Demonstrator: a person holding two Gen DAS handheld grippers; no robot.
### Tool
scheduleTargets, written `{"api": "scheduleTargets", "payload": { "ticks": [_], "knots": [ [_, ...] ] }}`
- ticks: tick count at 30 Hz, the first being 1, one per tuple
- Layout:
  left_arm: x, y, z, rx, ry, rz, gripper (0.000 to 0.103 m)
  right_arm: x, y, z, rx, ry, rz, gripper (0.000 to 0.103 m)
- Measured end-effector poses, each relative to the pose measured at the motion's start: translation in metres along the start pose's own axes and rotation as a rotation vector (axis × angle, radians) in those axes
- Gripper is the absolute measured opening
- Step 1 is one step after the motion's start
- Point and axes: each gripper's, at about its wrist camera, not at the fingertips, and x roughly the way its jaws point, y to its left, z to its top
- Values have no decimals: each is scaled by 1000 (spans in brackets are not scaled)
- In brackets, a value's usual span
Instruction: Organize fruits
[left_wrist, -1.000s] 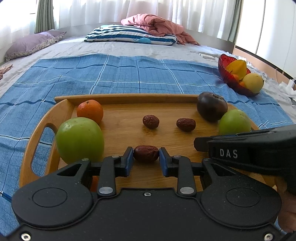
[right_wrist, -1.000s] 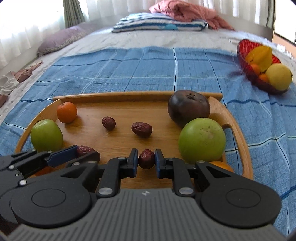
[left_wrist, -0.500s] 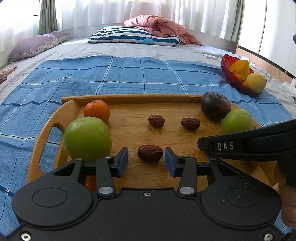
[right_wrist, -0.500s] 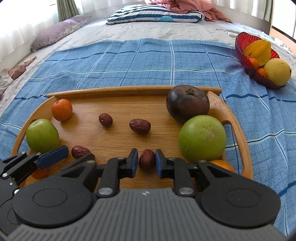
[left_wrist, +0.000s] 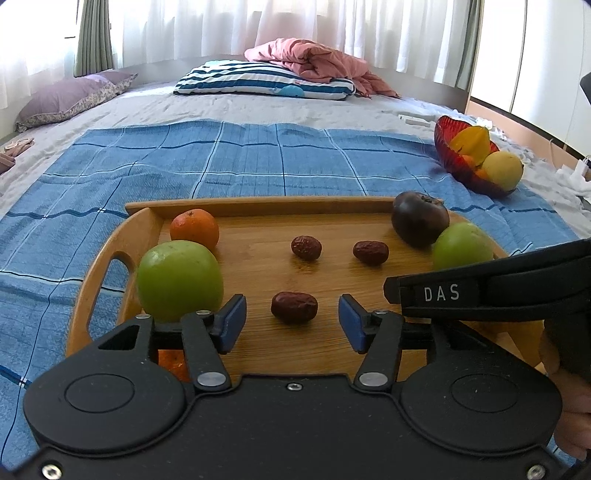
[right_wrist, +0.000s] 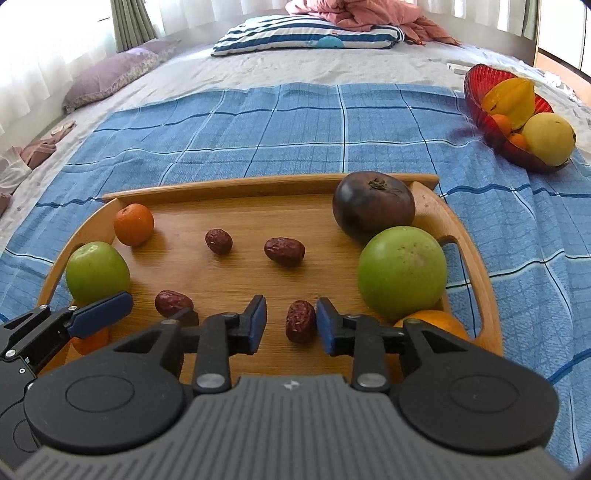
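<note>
Scene: wooden tray (right_wrist: 476, 258) on blue checked cloth (left_wrist: 258, 155) over a bed; fruit set out in rows on the tray.
L gripper (left_wrist: 291, 321): jaws have just been opening, now released; red date (left_wrist: 294, 307) lies on the wood btwn the blue pads, clear of both.
R gripper (right_wrist: 290, 321): jaws likewise just opening, released; second date (right_wrist: 300, 321) sits btwn its fingers, touching or just off the right-hand pad – can't tell which.
Beyond the fingertips: two more dates (right_wrist: 284, 251) mid-tray, so four form a rough square; tangerine (left_wrist: 194, 228) and dark round fruit (right_wrist: 373, 206) at far corners.
Beside the fingers: green apple (left_wrist: 180, 280) just outside L gripper's left finger; another green apple (right_wrist: 402, 272) just outside R gripper's right finger.
Step in hand, as judged: letting go of both dates. Do it well by lifting straight back & up w/ jaws wide, so no pad drags a date out of line.
Edges, room: apples crowd the outer fingers, tray handles just past them; free wood lies ahead, toward tray centre. Grippers sit close side by side – little sideways slack.
Off tray: red bowl (right_wrist: 517, 147) of fruit, far right.
</note>
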Motion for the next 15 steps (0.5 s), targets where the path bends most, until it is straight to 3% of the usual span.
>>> {"api": "scheduleTargets", "payload": {
  "ticks": [15],
  "knots": [
    [-21, 1, -5, 14, -18, -16, 71, -29, 4, -11, -58, -83, -48, 62]
  ]
}}
